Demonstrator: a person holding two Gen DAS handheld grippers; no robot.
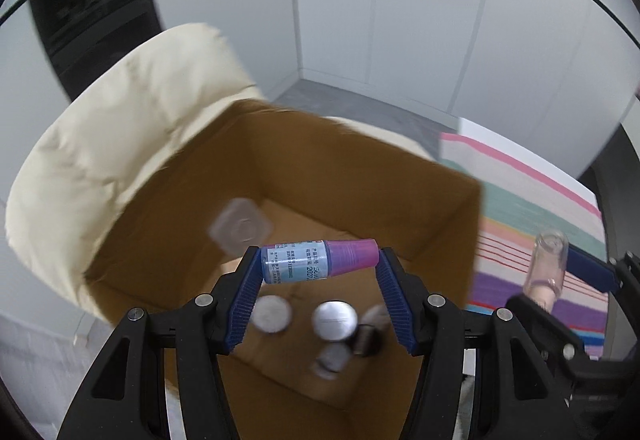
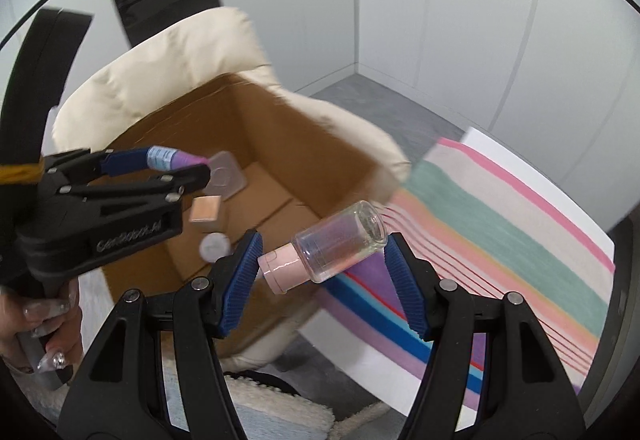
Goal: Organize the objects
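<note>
While your left gripper (image 1: pixel 319 263) pinches the purple-capped blue vial (image 1: pixel 318 261) endwise over the brown cardboard box (image 1: pixel 168 208) at frame centre, your right gripper (image 2: pixel 322 245) clamps the clear pink-capped bottle (image 2: pixel 327 244); either could pop sideways from such end grips.

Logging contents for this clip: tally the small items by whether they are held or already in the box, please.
Held in a tool: 2, purple-capped bottle and clear pink-capped bottle.
Lying in the cardboard box: at least 5, some blurred.
Total: at least 7.
</note>
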